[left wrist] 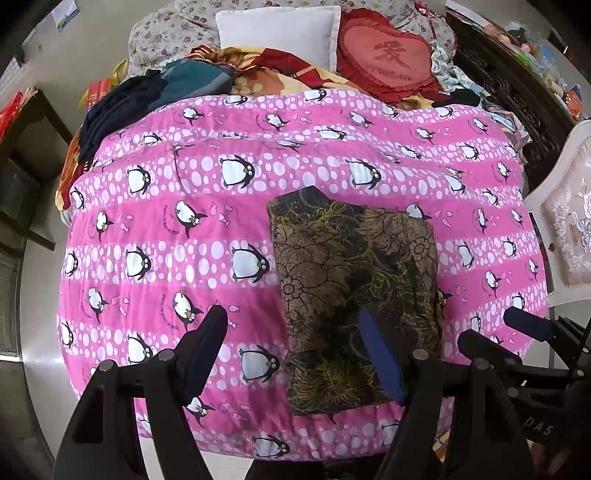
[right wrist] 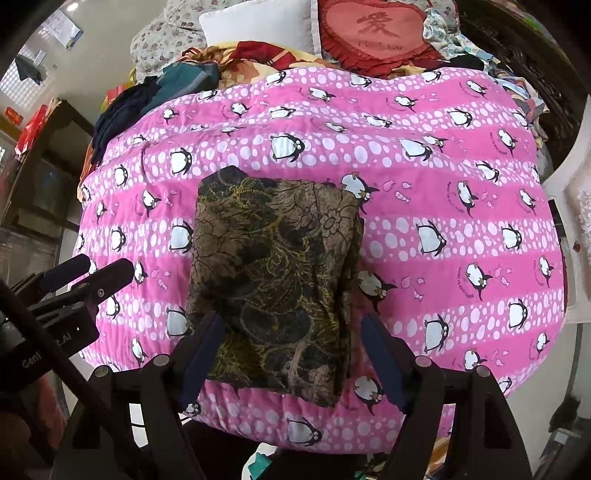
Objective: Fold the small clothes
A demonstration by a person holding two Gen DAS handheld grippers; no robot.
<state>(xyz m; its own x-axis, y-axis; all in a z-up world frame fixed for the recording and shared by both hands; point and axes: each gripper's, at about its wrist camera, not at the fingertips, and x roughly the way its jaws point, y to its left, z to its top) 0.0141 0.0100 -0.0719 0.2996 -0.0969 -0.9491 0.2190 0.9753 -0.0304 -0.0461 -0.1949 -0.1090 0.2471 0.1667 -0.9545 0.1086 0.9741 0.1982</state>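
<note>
Garment (right wrist: 275,284) folded at the quilt's (right wrist: 424,206) near edge
We are hovering left gripper (left wrist: 295,354) and right gripper (right wrist: 291,354) wide, holding nothing, letting the fold settle

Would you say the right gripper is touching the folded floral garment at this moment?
Cannot tell. In the right wrist view the open right gripper straddles the floral garment, its fingers overlapping the near edge, but no grip or gap shows plainly.

pink penguin quilt (left wrist: 332,147), heart cushion (left wrist: 388,59); white pillow (left wrist: 277,33)
</note>
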